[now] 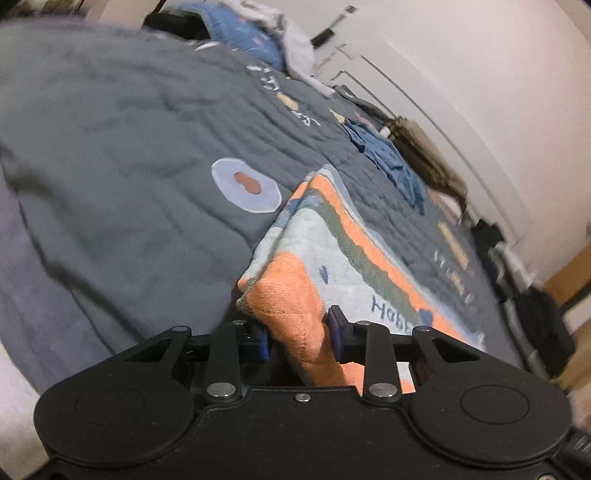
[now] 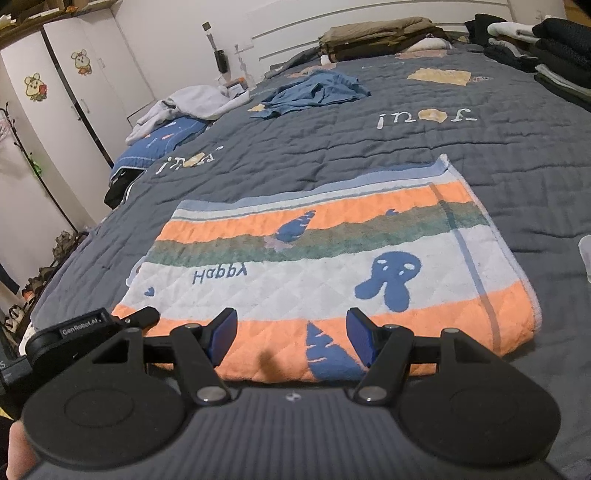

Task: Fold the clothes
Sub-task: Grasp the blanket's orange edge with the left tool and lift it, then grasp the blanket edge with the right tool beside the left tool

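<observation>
The quilted towel [image 2: 325, 273] is lying on the bed [image 2: 369, 155], soft and light. The left claw [image 1: 300, 338] is pinching its orange corner; the right claw [image 2: 291, 339] is hovering spread apart at the near hem, the best place to grip.

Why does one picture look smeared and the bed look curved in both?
Left wrist view: motion blur smears the grey quilt, while the towel nearby looks sharper. Right wrist view: mostly crisp; fisheye lens bends the wall rail and quilt edges.

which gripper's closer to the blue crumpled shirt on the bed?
Hard to call. Left gripper grips the towel's corner, right gripper hovers open at its near edge; the shirt lies well beyond both.
</observation>
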Action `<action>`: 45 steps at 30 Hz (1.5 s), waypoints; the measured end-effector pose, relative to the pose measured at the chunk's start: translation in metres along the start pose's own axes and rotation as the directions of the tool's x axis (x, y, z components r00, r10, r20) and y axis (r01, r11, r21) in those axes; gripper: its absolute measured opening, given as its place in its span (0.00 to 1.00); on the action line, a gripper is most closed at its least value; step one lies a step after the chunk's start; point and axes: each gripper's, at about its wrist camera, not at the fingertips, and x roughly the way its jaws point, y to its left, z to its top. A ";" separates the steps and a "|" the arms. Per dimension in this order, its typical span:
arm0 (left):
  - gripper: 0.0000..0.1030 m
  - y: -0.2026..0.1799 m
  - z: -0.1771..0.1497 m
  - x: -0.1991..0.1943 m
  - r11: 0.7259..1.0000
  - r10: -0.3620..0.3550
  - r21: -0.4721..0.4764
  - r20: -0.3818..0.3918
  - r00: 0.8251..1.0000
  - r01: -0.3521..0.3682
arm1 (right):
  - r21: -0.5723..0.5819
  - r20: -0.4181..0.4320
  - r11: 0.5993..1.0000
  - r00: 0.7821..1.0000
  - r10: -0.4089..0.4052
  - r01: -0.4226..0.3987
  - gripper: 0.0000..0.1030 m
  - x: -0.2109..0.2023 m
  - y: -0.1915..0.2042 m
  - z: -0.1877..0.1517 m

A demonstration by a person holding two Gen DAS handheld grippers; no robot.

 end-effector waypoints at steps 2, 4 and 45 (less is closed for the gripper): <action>0.31 -0.004 0.000 -0.001 1.000 0.004 0.028 0.005 1.000 -0.004 | 0.010 -0.002 1.000 1.000 -0.002 0.002 0.63 -0.001 -0.003 0.001; 0.31 -0.009 0.000 -0.002 0.998 0.008 0.055 0.011 1.000 -0.008 | 0.020 -0.008 1.000 1.000 -0.002 0.002 0.63 0.000 -0.007 0.000; 0.47 -0.141 -0.095 0.022 0.500 -0.045 0.840 -0.215 0.976 0.209 | 0.349 -0.024 0.912 0.971 0.238 -0.215 0.63 0.001 -0.075 0.007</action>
